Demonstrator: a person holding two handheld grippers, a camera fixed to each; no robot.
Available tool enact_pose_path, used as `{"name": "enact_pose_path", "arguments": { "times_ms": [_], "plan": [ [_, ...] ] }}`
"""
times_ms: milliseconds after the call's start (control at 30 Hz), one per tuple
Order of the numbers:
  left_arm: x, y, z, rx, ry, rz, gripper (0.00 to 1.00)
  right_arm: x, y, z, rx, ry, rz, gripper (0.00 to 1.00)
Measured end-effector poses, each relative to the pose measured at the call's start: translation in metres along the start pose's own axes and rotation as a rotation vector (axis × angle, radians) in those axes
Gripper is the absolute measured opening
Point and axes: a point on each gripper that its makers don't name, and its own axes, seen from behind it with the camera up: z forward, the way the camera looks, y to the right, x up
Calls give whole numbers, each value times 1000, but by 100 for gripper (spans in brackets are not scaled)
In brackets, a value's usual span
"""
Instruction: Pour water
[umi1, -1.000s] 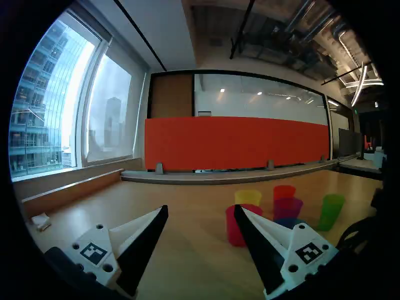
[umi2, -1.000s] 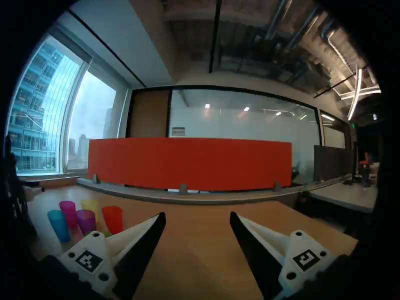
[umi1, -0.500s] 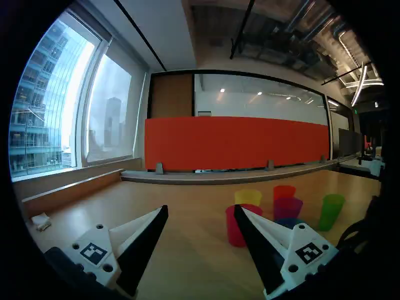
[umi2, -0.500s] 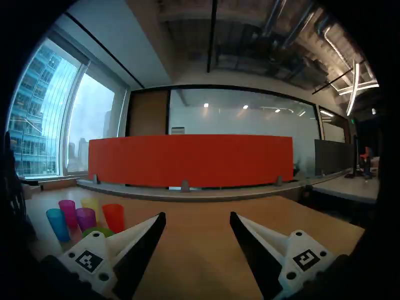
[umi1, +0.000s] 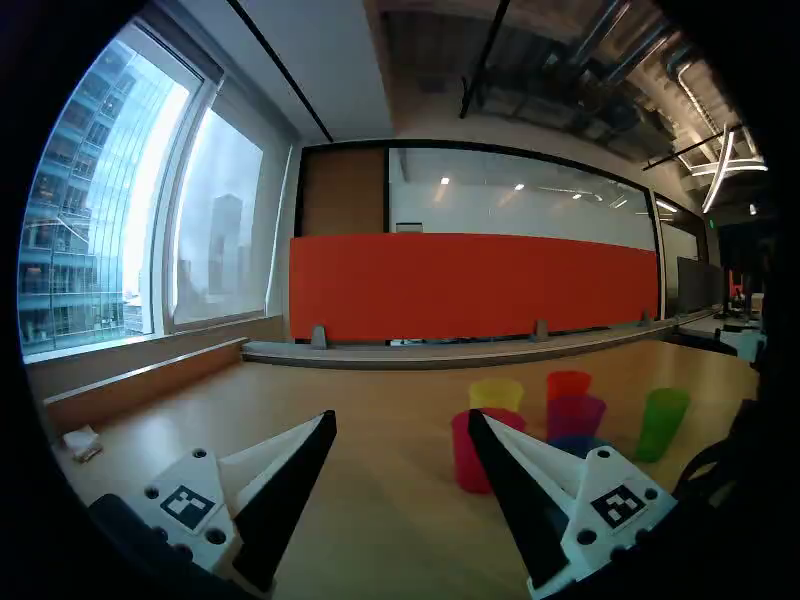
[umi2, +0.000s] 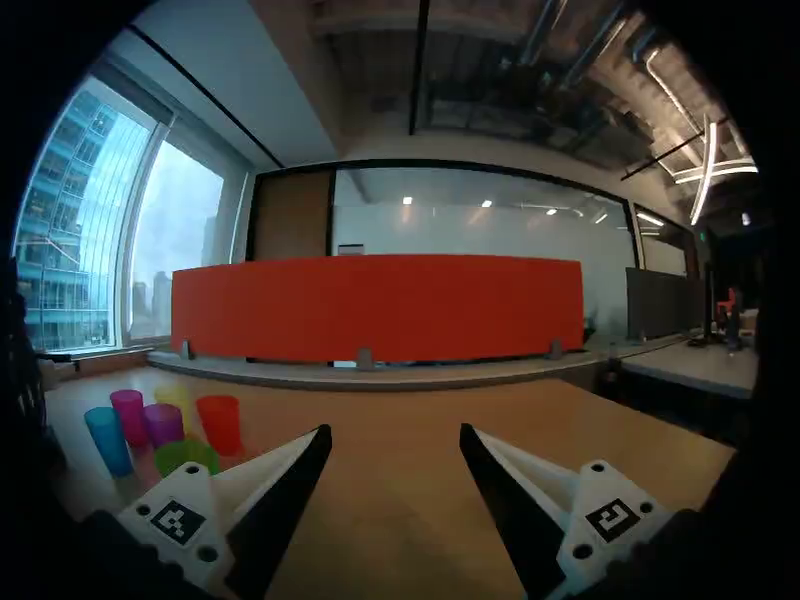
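Holding left gripper jaws spread wide, pinching nothing; right gripper jaws spread too | finding plastic cups bunched together on wooden table | risking bumping others while reaching for one; tipping, spilling

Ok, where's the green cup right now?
In the left gripper view the green cup stands on the wooden table at far right, just right of the purple cup.

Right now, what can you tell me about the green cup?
The green cup is translucent plastic, tapered, standing upright on the wooden table, mouth up. It stands at the edge of the coloured cup cluster, a gap apart from the purple cup. Nothing but the table touches it. Whether it holds water cannot be told.
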Motion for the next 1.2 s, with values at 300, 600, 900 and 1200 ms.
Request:
{"name": "enact_pose_path", "arguments": {
  "times_ms": [300,600,900,1200],
  "plan": [
    [0,0,0,0,0,0,98,-5,1,1,-7,-21,-11,99],
    [0,0,0,0,0,0,98,-5,2,0,-12,-20,-11,99],
    [0,0,0,0,0,0,98,-6,3,0,-11,-22,-9,99],
    [0,1,0,0,0,0,98,-6,3,0,-11,-22,-10,99]
  ]
}}
